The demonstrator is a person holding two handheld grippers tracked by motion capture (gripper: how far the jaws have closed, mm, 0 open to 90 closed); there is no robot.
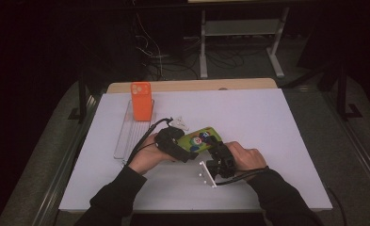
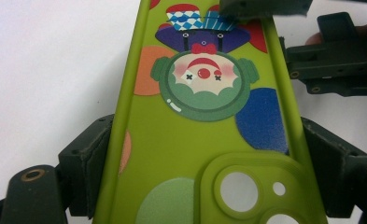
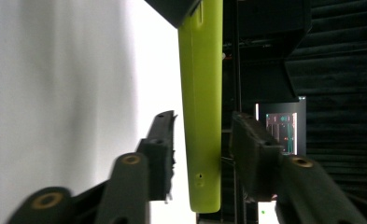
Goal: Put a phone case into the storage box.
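The left gripper (image 1: 181, 151) is clamping a green phone case (image 1: 199, 139) across its width, its pads pressing both long edges in the left gripper view, and is holding it lifted just above the white table (image 1: 267, 122), nearer the front edge than the back and roughly midway between the side edges. The right gripper (image 1: 216, 149) is straddling the case's other end; in the right gripper view the case (image 3: 201, 93) is standing edge-on between the jaws, one pad seemingly touching it and the other standing a little apart, so the grip is not yet looking firm. To do this step well, the person should probably be keeping the left hold still, centring the right jaws on the rim and squeezing gently, since the thin, flexible-looking shell could buckle or twist out. An orange phone case (image 1: 141, 100) is standing upright on a clear tray (image 1: 126, 136) near the back left corner. No brand or writing is readable; the green case (image 2: 204, 116) is bearing only a cartoon clown face with coloured dots.
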